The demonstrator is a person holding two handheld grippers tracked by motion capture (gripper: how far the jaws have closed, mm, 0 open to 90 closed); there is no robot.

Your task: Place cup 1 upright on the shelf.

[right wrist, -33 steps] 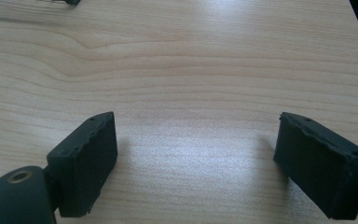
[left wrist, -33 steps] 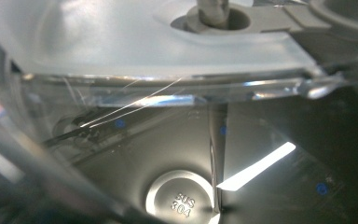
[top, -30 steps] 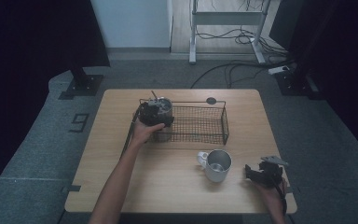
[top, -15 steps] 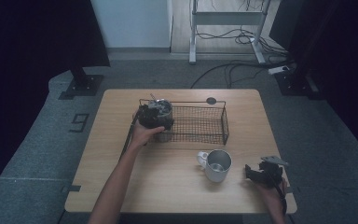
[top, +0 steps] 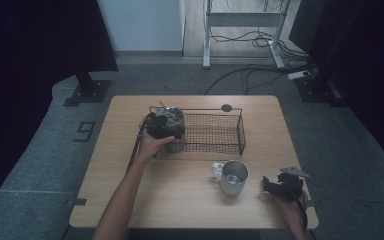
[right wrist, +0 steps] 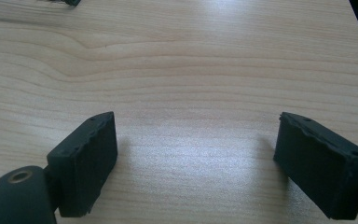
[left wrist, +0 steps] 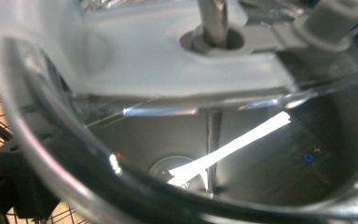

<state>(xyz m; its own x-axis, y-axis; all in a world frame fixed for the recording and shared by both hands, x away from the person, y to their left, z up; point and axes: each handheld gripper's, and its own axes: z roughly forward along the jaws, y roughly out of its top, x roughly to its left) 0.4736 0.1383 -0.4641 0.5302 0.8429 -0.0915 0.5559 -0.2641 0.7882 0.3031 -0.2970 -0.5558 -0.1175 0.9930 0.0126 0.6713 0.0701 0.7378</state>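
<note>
We hold our left tool (top: 166,125) over the left end of the black wire mesh basket (top: 215,134) on the light wooden bench (top: 180,185); its jaws have just been opening and stand released around the clear, steel-lined lidded jar (left wrist: 242,140) standing there. Our right tool (right wrist: 196,156) rests empty with its jaws apart on the bench, the shiny metal mug (top: 233,176) just to its left.

Black wire basket (top: 215,132), silver mug (top: 232,176) (shiny)
</note>
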